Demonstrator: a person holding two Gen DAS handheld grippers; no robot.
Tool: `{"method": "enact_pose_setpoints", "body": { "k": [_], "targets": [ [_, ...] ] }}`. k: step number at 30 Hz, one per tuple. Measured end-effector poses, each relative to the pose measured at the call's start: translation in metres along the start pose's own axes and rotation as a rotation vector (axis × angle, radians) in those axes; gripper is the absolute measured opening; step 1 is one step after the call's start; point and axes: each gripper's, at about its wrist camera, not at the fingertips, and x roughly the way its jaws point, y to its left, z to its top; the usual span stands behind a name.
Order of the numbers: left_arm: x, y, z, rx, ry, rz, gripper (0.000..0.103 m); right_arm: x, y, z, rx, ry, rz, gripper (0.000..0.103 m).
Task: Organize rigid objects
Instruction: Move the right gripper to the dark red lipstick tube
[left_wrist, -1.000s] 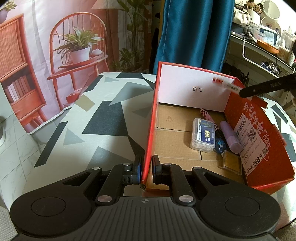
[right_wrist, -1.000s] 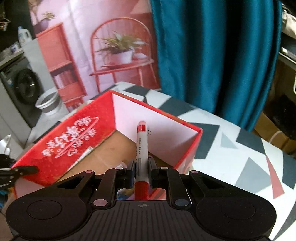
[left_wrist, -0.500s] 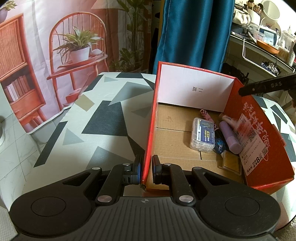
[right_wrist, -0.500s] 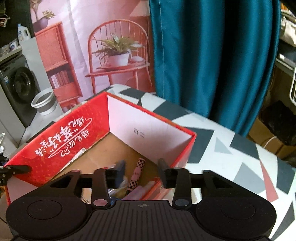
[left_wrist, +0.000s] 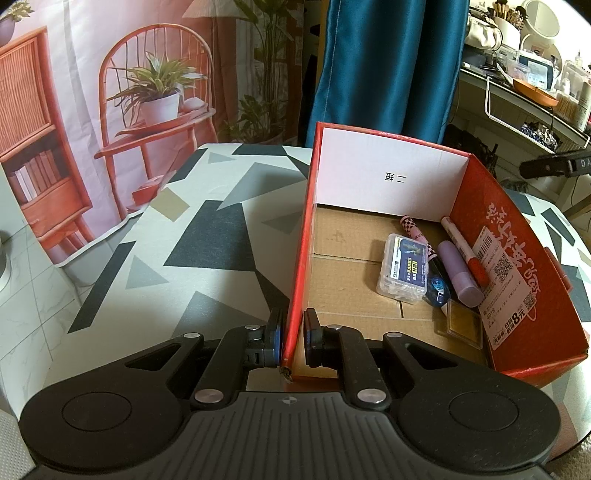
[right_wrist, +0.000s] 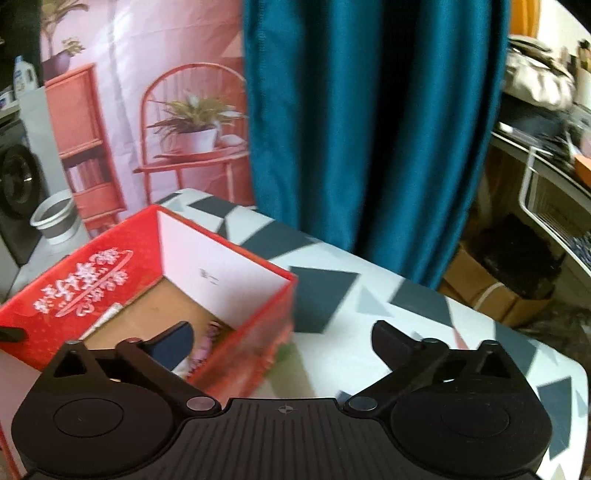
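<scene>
A red cardboard box (left_wrist: 517, 266) stands on the patterned table (left_wrist: 207, 236). My left gripper (left_wrist: 293, 326) is shut on the box's near left wall. Inside lie a clear plastic case (left_wrist: 402, 269), a checkered pen (left_wrist: 412, 229), a purple tube (left_wrist: 460, 275), a red-capped marker (left_wrist: 466, 254) against the right wall, a blue item (left_wrist: 437, 290) and a gold square (left_wrist: 463, 325). In the right wrist view my right gripper (right_wrist: 282, 334) is opening wide, nothing pressed between its pads, straddling the far right corner of the box (right_wrist: 92, 280).
A teal curtain (right_wrist: 369, 129) hangs behind the table, beside a printed backdrop (left_wrist: 129, 92). A cluttered shelf (left_wrist: 535, 92) stands at the right. A brown carton (right_wrist: 491, 295) sits on the floor past the table's edge, and a grey bin (right_wrist: 53, 218) at the left.
My right gripper let go of the red-capped marker, which dropped into the box against its right wall. The jaws spread wide and the gripper drew away to the right. The left gripper kept still.
</scene>
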Motion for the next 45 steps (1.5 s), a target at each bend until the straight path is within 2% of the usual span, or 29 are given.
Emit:
{"method": "enact_pose_setpoints", "body": {
  "k": [9, 13, 21, 25, 30, 33, 36, 37, 40, 45],
  "targets": [
    [0.000, 0.000, 0.000, 0.001, 0.000, 0.001, 0.014, 0.003, -0.037, -0.038, 0.032, 0.053, -0.095, 0.103],
    [0.000, 0.000, 0.000, 0.002, 0.000, 0.002, 0.014, 0.000, -0.059, -0.058, 0.035, 0.050, -0.120, 0.103],
    [-0.001, 0.002, -0.001, 0.002, -0.001, 0.004, 0.014, 0.002, -0.111, -0.109, 0.141, 0.112, -0.268, 0.100],
    [-0.001, 0.002, -0.001, 0.002, -0.001, 0.005, 0.014, 0.010, -0.122, -0.133, 0.200, 0.162, -0.274, 0.088],
    [-0.001, 0.002, -0.001, 0.002, -0.001, 0.005, 0.014, 0.022, -0.116, -0.151, 0.209, 0.237, -0.240, 0.079],
    [-0.001, 0.002, -0.001, 0.002, -0.002, 0.004, 0.014, 0.028, -0.111, -0.157, 0.210, 0.286, -0.232, 0.061],
    [-0.001, 0.002, -0.001, 0.002, -0.001, 0.004, 0.014, 0.026, -0.109, -0.159, 0.230, 0.283, -0.229, 0.051],
    [-0.001, 0.002, -0.001, 0.002, -0.001, 0.005, 0.014, 0.026, -0.109, -0.159, 0.243, 0.283, -0.216, 0.042],
    [-0.001, 0.002, -0.001, 0.002, -0.002, 0.005, 0.014, 0.025, -0.103, -0.155, 0.266, 0.286, -0.190, 0.025],
    [-0.001, 0.002, -0.001, 0.002, -0.002, 0.005, 0.014, 0.028, -0.089, -0.149, 0.359, 0.285, -0.144, 0.022]
  ]
}}
